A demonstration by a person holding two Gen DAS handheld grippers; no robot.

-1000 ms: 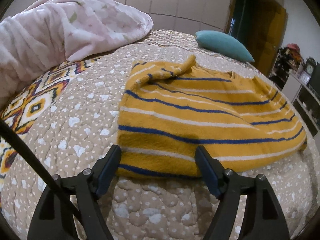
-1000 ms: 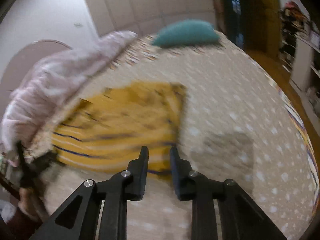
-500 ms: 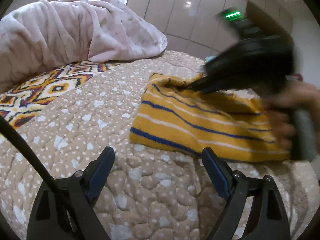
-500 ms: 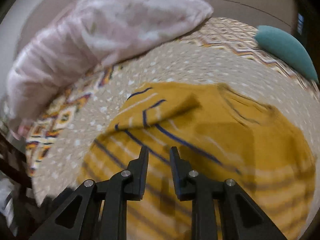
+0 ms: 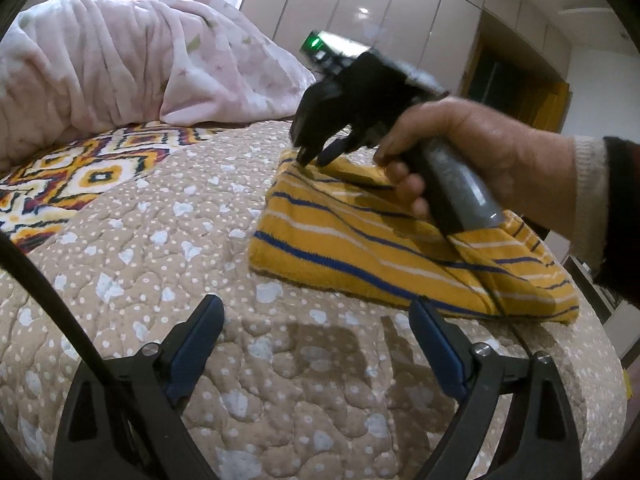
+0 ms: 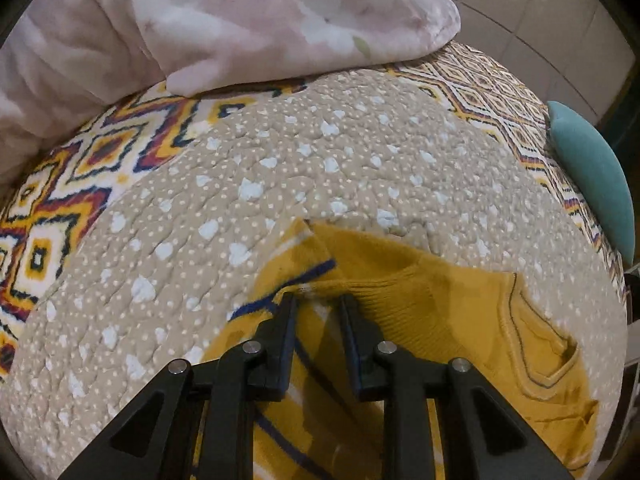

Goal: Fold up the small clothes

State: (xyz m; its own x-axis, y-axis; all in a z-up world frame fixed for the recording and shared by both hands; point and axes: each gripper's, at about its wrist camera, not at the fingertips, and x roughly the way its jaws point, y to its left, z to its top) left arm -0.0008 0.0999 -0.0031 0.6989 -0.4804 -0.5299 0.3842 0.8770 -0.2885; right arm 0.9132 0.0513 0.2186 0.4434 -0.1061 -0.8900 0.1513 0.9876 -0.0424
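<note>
One narrow right gripper (image 6: pixel 316 300) straddles the sweater (image 5: pixel 360 248) sleeve; left gripper (image 5: pixel 316 344) opening, empty: shallow pinch may slip.

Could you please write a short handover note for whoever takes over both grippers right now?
Left gripper: jaws opening, nothing between them, over bare quilt just short of the sweater's near edge.
Right gripper: jaws narrow, tips down on the yellow striped sweater at its far corner, by a folded-in sleeve; grip not confirmed.
Done: sweater lies partly folded.
Left: finish folding and flatten.
</note>
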